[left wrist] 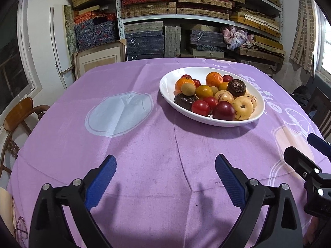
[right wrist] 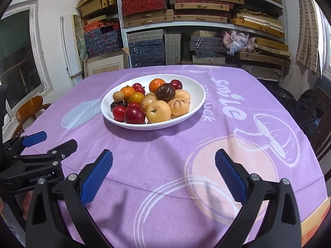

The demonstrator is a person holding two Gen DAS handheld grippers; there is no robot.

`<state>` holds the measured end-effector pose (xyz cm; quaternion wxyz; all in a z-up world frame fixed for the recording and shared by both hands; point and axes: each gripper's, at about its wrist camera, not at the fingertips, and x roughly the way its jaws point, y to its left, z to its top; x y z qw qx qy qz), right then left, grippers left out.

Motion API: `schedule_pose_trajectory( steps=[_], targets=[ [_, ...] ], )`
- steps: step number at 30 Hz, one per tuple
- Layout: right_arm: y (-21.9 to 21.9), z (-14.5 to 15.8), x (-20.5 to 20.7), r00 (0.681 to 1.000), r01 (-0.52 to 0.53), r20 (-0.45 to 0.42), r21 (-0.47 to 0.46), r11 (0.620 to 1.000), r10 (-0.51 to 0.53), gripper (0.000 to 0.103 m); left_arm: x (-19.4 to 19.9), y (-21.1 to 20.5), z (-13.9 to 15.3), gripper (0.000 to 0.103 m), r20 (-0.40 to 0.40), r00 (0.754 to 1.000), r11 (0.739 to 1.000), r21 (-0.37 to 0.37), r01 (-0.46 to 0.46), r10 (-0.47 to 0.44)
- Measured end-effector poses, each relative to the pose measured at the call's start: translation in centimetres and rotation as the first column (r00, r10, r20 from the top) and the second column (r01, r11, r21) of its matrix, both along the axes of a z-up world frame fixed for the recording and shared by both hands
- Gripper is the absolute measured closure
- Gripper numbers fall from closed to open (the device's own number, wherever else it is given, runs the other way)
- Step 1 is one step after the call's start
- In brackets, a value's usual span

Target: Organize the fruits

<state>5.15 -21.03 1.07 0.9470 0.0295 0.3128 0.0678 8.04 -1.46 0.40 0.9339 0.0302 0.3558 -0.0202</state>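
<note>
A white oval bowl (left wrist: 169, 86) (right wrist: 192, 86) sits on the purple tablecloth, piled with fruit: oranges (left wrist: 214, 79) (right wrist: 157, 84), red plums (left wrist: 223, 110) (right wrist: 134, 114), red tomatoes (left wrist: 200, 107), pale yellow fruits (left wrist: 242, 108) (right wrist: 158, 111) and a dark brown fruit (left wrist: 236, 87) (right wrist: 165, 92). My left gripper (left wrist: 165, 165) is open and empty, near the table's front edge, well short of the bowl. My right gripper (right wrist: 164, 161) is open and empty, also short of the bowl. The right gripper shows at the right edge of the left wrist view (left wrist: 306, 150); the left gripper shows at the left of the right wrist view (right wrist: 51, 142).
The purple tablecloth (left wrist: 144, 144) (right wrist: 165, 144) has printed white circles and the word "smile" (right wrist: 227, 101). A wooden chair (left wrist: 18, 115) stands at the table's left. Shelves of stacked boxes (left wrist: 186, 10) fill the back wall. A dark chair (right wrist: 318, 119) stands at the right.
</note>
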Motion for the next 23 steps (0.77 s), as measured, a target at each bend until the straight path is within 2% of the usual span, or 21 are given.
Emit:
schedule_pose_trajectory(
  steps=[5, 14, 23],
  targets=[
    [-0.04, 0.11, -0.03, 1.000, 0.002, 0.004, 0.000, 1.000, -0.002, 0.006, -0.31, -0.55, -0.01, 0.003, 0.003, 0.999, 0.999, -0.021, 0.038, -0.038],
    [-0.10, 0.20, -0.06, 1.000, 0.003, 0.010, 0.003, 1.000, -0.003, 0.006, -0.98, -0.79, 0.36, 0.003, 0.029, 0.999, 0.999, -0.035, 0.026, -0.025],
    [-0.28, 0.34, -0.06, 1.000, 0.007, 0.013, 0.007, 1.000, -0.007, 0.006, -0.54, -0.47, 0.13, 0.004, 0.015, 1.000, 0.999, -0.032, 0.021, -0.020]
  ],
)
